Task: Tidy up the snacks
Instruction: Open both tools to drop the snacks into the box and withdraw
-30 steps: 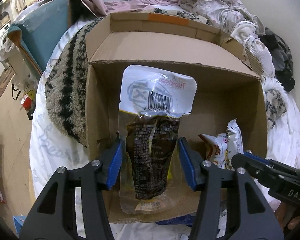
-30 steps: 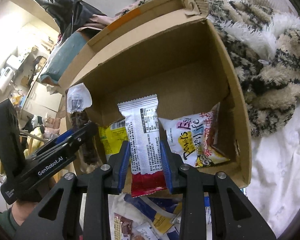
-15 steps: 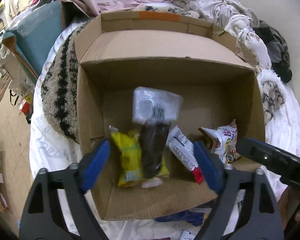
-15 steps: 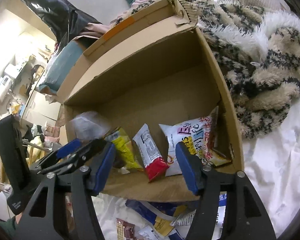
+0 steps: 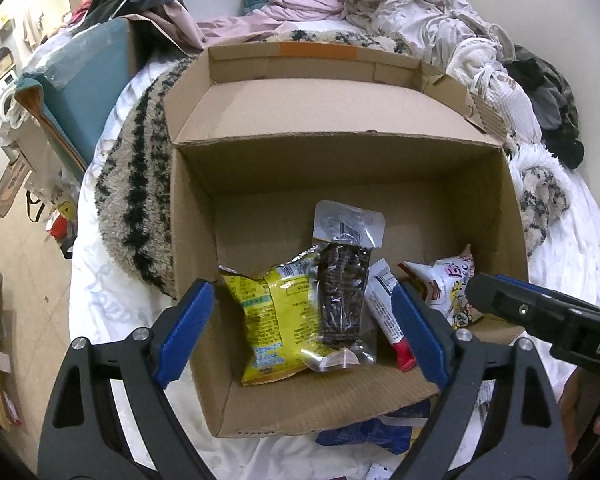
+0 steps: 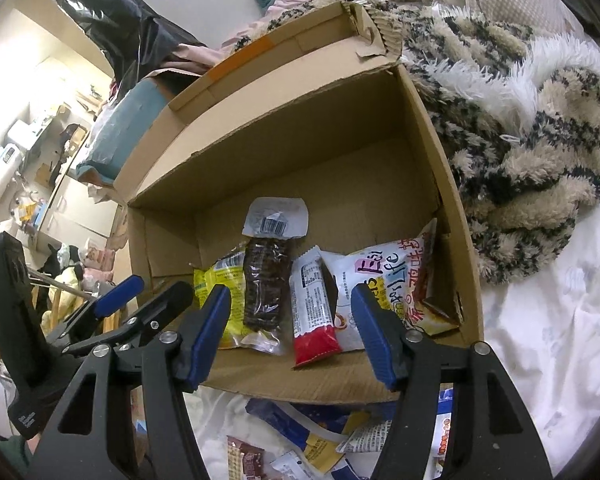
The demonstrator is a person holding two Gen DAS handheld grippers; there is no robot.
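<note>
Your left tool (image 5: 304, 320) stands spread and empty above the near left part of the cardboard box (image 5: 196, 216); its jaws have just been opening, and nothing sits between the pads now. Inside the box, reading from the left, you have four packets down: a yellow bag (image 5: 276, 320), a dark clear-wrapped packet (image 5: 342, 292) lying partly on top of that bag, a white bar with a red end (image 5: 386, 312) just beside it, and a white lettered bag (image 6: 384, 276) leaning toward the right wall. Your right tool (image 6: 290, 336) is likewise spread and empty over the box's near edge, its jaws also just opened, with the white bar lying on the box floor beyond them and not pinched. The back half of the box floor is bare, so there is room. The job looks only partly done: several more wrappers (image 6: 312, 436), blue and yellow among them, lie loose on the bed sheet (image 6: 556, 360) in front of the box and are not yet collected.
</note>
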